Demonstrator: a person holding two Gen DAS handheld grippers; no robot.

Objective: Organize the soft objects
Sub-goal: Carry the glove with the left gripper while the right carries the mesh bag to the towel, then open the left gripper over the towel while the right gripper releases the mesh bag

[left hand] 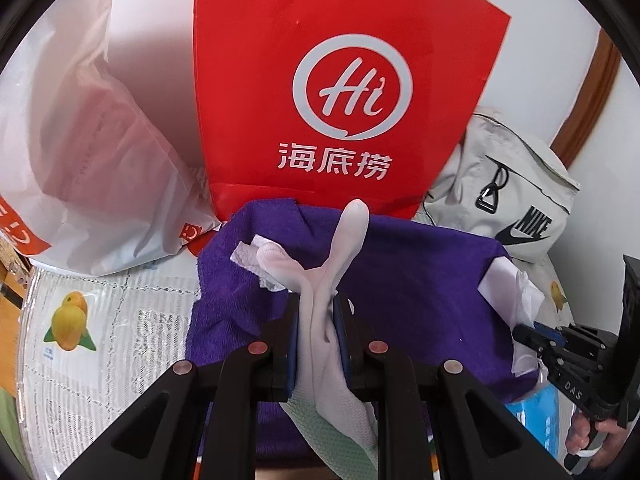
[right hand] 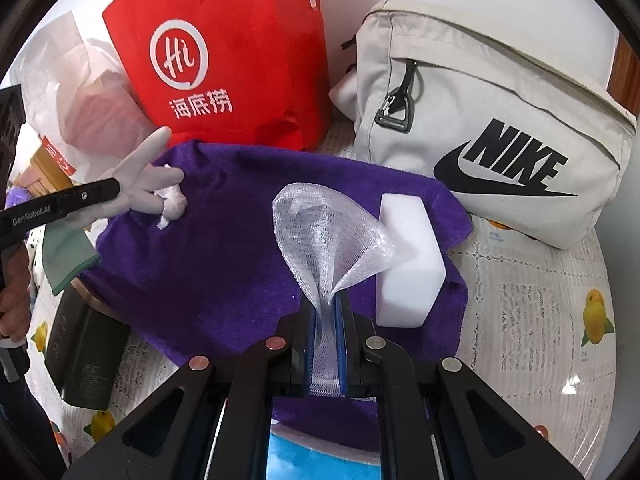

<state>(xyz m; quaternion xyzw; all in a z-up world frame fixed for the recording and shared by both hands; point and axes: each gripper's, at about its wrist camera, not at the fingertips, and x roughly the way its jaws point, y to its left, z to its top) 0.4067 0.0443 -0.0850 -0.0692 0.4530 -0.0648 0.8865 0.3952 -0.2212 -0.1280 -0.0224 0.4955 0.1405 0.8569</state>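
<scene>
A purple towel (left hand: pixel 420 264) (right hand: pixel 224 248) is spread over the table. My left gripper (left hand: pixel 316 300) is shut on a white glove (left hand: pixel 348 232) with a pale green cuff; its fingers stick up past the pads. A crumpled tissue (left hand: pixel 260 258) (right hand: pixel 172 200) lies on the towel beside the glove. My right gripper (right hand: pixel 327 300) is shut on a white mesh net (right hand: pixel 324 232) that fans out above the towel. A white foam block (right hand: pixel 412 264) rests on the towel just right of the net. Each gripper shows in the other's view: the left gripper (right hand: pixel 114 188), the right gripper (left hand: pixel 520 332).
A red shopping bag (left hand: pixel 344 80) (right hand: pixel 224 60) stands behind the towel, with a white plastic bag (left hand: pixel 100 160) to its left and a beige Nike bag (right hand: pixel 500 120) at the right. A black box (right hand: pixel 84 364) lies at the towel's left edge. The fruit-print tablecloth (right hand: pixel 540 320) surrounds them.
</scene>
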